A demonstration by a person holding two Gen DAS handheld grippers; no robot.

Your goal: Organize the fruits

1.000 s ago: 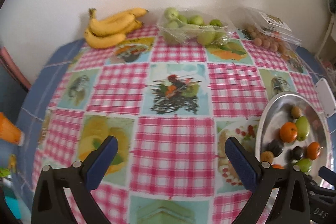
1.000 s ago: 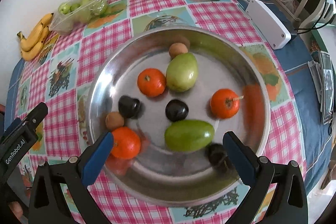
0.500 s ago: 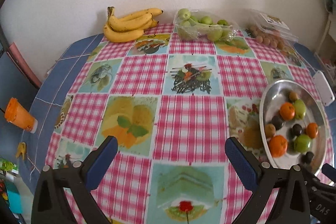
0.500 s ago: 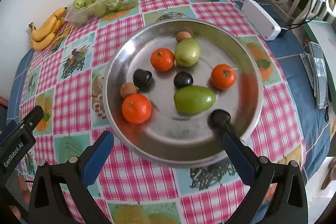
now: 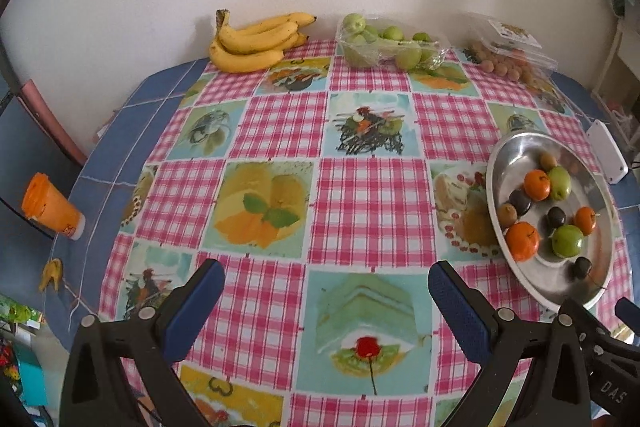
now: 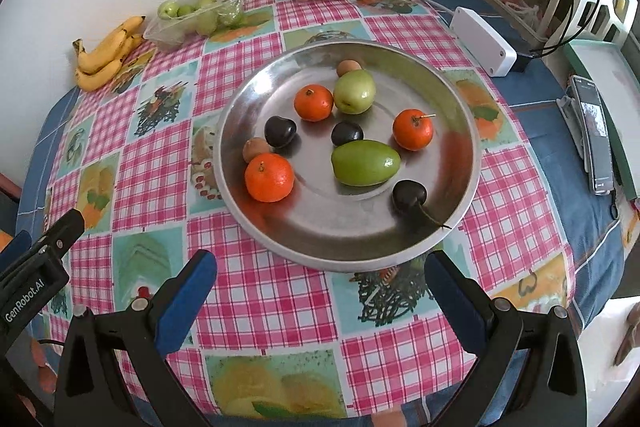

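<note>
Both grippers are hovering wide and empty over the table (image 5: 360, 195): left gripper (image 5: 326, 301), right gripper (image 6: 320, 293). The tray (image 6: 256, 95) is sitting just ahead of the right gripper, carrying oranges (image 6: 269, 177), green fruits (image 6: 365, 163) and dark plums (image 6: 409, 195). Bananas (image 5: 256, 43) and bagged green fruit (image 5: 384, 45) are lying by the wall.

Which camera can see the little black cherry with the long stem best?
The right wrist view. There the cherry sits big and clear near the front rim of the metal plate, stem trailing to the right. The left wrist view shows it small at the plate's near edge, its stem hard to see.
</note>
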